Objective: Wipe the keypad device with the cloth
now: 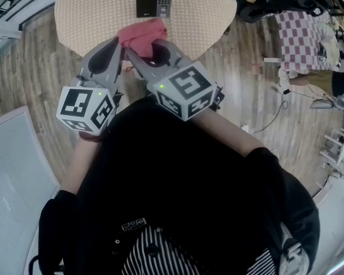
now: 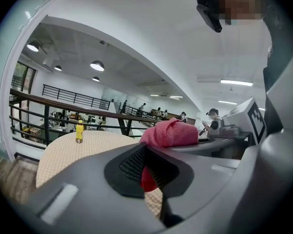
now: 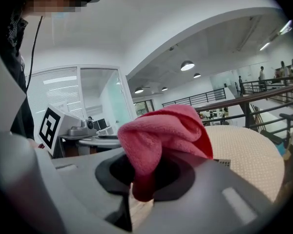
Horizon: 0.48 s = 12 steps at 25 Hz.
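The keypad device (image 1: 153,4), a dark flat box with a grey keypad, lies near the far side of the round beige table (image 1: 86,10). A pink cloth (image 1: 140,36) is bunched over the table's near edge, well short of the device. My left gripper (image 1: 116,46) and right gripper (image 1: 146,46) meet at the cloth. In the right gripper view the cloth (image 3: 161,130) is pinched in the right gripper (image 3: 144,179) and bulges above it. In the left gripper view a red fold sits between the pads of the left gripper (image 2: 149,177), and the bulk of the cloth (image 2: 171,133) rises behind.
A yellow bottle (image 2: 79,131) stands on the table's far part. A black office chair (image 1: 275,7) and a checked cover (image 1: 301,33) are off to the right on the wooden floor. A white panel (image 1: 11,171) lies at the lower left.
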Each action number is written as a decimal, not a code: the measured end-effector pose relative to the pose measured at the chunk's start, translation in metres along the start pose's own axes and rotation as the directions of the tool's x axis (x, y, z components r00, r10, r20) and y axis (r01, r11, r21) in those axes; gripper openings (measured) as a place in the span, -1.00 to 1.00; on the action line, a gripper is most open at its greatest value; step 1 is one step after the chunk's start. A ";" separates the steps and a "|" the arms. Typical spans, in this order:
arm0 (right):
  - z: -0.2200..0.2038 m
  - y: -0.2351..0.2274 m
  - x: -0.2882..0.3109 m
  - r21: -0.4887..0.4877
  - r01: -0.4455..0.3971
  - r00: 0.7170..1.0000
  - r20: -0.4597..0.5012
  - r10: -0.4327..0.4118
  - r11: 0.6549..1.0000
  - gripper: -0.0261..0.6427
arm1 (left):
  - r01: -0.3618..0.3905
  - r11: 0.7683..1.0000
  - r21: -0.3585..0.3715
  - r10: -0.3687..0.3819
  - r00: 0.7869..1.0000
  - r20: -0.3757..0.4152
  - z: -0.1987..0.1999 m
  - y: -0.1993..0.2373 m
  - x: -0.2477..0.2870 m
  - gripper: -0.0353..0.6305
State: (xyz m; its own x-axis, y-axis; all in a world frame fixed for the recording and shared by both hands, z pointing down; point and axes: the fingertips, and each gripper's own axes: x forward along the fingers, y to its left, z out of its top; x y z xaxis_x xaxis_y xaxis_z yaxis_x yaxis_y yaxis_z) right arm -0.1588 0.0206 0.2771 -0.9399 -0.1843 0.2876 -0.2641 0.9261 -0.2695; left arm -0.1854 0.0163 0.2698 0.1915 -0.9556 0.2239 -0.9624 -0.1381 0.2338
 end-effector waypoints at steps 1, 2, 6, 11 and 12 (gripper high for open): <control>0.005 -0.009 0.003 0.006 -0.007 1.000 0.001 0.007 1.000 -0.71 | -0.008 1.000 -0.001 0.008 1.000 -0.003 0.005 0.003 0.009 -0.93; 0.009 -0.017 0.007 0.011 -0.015 1.000 0.001 0.015 1.000 -0.71 | -0.017 1.000 -0.004 0.017 1.000 -0.006 0.008 0.006 0.018 -0.93; 0.018 -0.047 0.020 0.028 -0.051 0.999 -0.011 0.051 0.998 -0.71 | -0.054 0.998 -0.013 0.053 0.998 -0.025 0.014 0.016 0.047 -0.93; 0.035 -0.098 0.029 0.068 -0.082 0.996 -0.018 0.083 0.994 -0.71 | -0.078 0.997 -0.018 0.076 0.995 -0.058 0.028 0.021 0.098 -0.93; 0.037 -0.107 0.030 0.075 -0.085 0.996 -0.019 0.086 0.994 -0.71 | -0.081 0.996 -0.019 0.080 0.995 -0.063 0.029 0.021 0.107 -0.93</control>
State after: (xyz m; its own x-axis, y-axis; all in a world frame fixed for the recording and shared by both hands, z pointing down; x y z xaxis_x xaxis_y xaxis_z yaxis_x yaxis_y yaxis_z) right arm -0.1667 -0.0958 0.2809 -0.9549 -0.0973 0.2804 -0.1989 0.9109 -0.3614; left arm -0.1911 -0.0964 0.2712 0.1256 -0.9454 0.3009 -0.9709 -0.0548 0.2332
